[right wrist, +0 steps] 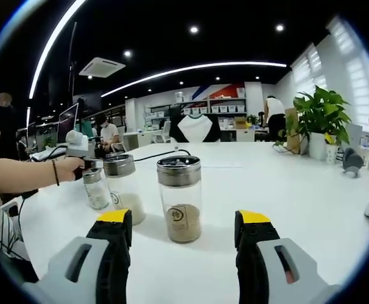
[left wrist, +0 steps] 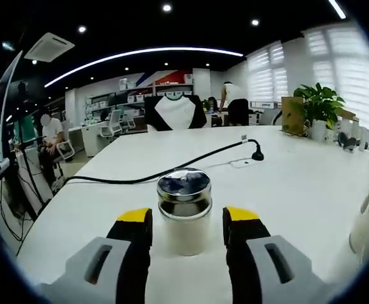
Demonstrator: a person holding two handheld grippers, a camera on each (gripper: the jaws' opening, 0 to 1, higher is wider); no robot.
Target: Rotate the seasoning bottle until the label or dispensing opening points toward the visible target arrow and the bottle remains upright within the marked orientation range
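1. Standing upright on the white tabletop (right wrist: 286, 190), the seasoning bottle (right wrist: 180, 198) sits just ahead of the right claw (right wrist: 184, 223), whose jaws are apart, touching nothing.
2. Beside it, a second jar (right wrist: 122, 187) and a small shaker (right wrist: 96, 188).
3. Left claw (left wrist: 187, 218): jaws apart, flanking a chrome-lidded jar (left wrist: 184, 209); contact unclear.
4. Beyond, a black cable (left wrist: 172, 168) crosses the tabletop.

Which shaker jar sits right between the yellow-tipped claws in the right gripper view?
The seasoning bottle with brown powder, standing nearest the right gripper. The bottle with white powder stands further left, and the small bottle is beyond that.
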